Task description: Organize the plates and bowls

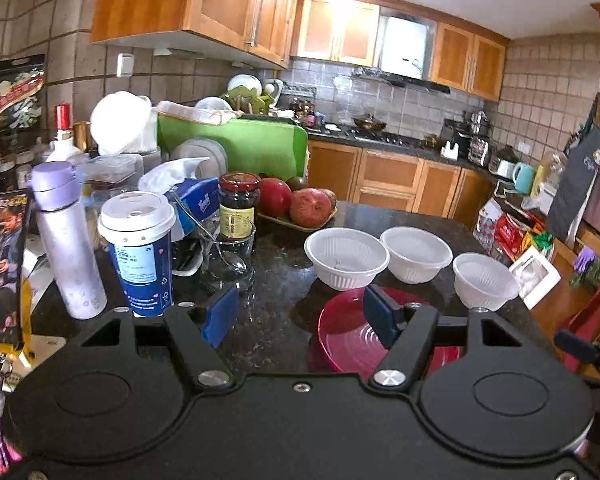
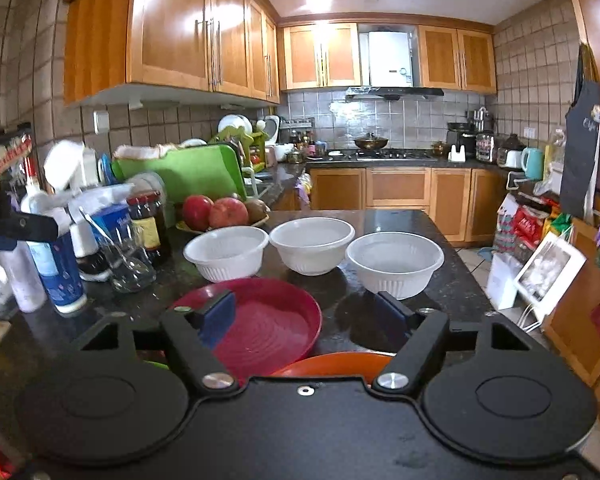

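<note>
Dark speckled stone forms the counter point(image 2: 380, 224) that fills the middle of both views, in a kitchen with honey-coloured wooden cabinets point(image 2: 168, 32) across the top of the frame and grey wall tiles behind.

Three white bowls point(image 2: 312, 244) stand in a row at the centre of the right wrist view, apart from one another and all empty as far as I can see. Just below them, a red plate point(image 2: 272, 320) lies flat on the stone, also empty. An orange dish point(image 2: 336, 362) peeks out at the lower centre, its rim partly hidden by my tool.

My right gripper point(image 2: 304, 320) has both blue pads spread apart over the counter, with nothing pressed between them; the left pad overlaps the red plate in the view. My left gripper point(image 1: 300, 320) is also spread, holding nothing, its right pad in front of the plate.

At the left edge sit a blue paper cup point(image 1: 138, 256) with a white lid, a lilac bottle point(image 1: 66, 240), a dark jar point(image 1: 238, 204) and a tray of red fruit point(image 1: 300, 204).
</note>
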Demonstrator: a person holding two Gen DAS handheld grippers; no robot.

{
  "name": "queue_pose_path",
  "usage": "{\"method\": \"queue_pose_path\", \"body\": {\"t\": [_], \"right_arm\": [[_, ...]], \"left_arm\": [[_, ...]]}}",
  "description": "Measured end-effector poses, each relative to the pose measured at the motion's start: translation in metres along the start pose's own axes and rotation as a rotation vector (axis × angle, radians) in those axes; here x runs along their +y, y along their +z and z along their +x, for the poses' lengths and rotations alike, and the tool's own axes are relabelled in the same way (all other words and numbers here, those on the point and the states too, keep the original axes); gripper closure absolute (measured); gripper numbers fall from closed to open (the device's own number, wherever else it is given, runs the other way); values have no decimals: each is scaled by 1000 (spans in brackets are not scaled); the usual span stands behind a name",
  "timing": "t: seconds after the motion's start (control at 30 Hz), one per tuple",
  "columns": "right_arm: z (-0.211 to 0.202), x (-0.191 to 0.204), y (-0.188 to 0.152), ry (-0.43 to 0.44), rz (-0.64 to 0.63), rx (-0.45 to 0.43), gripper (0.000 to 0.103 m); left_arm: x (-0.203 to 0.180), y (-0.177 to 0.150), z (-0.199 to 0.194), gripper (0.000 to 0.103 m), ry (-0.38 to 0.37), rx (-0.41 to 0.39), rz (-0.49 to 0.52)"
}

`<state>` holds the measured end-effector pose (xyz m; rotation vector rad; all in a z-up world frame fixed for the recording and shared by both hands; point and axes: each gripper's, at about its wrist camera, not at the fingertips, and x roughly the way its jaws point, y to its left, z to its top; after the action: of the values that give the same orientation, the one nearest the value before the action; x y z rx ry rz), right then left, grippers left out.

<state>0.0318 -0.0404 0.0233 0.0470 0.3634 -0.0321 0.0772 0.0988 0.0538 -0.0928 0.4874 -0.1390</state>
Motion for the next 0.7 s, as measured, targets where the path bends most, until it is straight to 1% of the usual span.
{"method": "queue_pose_path", "body": {"t": [0.03, 0.1, 0.2, 0.3, 0.33, 0.37, 0.43, 0.53, 0.63, 0.7], "right_arm": [[2, 2, -1, -4, -12, 9, 33], [6, 2, -2, -4, -18, 42, 35], [12, -1, -5, 10, 19, 96, 35], [16, -3, -8, 19, 47, 133, 39], [16, -3, -9, 20, 45, 140, 40], [15, -2, -10, 22, 40, 145, 40], [12, -2, -12, 35, 18, 161, 40], [7, -1, -16, 74, -27, 179, 40], [-1, -1, -22, 135, -59, 200, 40], [-8, -4, -27, 181, -66, 210, 40]], "left_arm": [[1, 0, 4, 34, -14, 9, 3], [3, -2, 11, 34, -32, 32, -5], [8, -4, 23, 35, -57, 94, -14], [12, -10, 32, 36, -69, 151, -18], [11, -12, 33, 36, -60, 161, -10], [10, -15, 34, 38, -41, 166, 1], [8, -20, 33, 40, -6, 175, 15], [9, -27, 30, 40, 31, 196, -2], [9, -32, 26, 40, 62, 227, -10], [4, -39, 19, 40, 107, 231, -4]]}}
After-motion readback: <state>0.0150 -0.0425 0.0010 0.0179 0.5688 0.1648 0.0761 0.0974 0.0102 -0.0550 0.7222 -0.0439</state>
